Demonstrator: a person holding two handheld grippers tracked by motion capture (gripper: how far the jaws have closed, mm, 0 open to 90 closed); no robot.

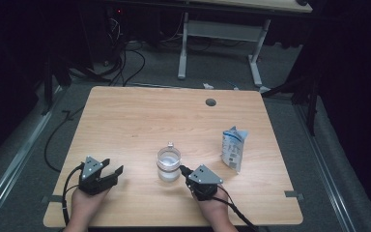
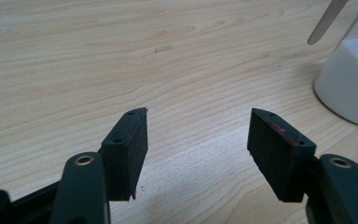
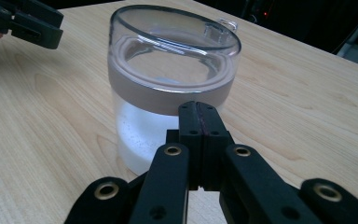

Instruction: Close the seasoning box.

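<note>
My right gripper, jaws pressed together, sits just before the clear jar; my left gripper gapes wide, well apart from it.

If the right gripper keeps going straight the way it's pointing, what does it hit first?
The clear jar holding white powder. The right gripper, jaws closed, points at its side wall and looks almost against it already, though the exact gap is unclear.

Clear jar; blue-white pouch
</note>
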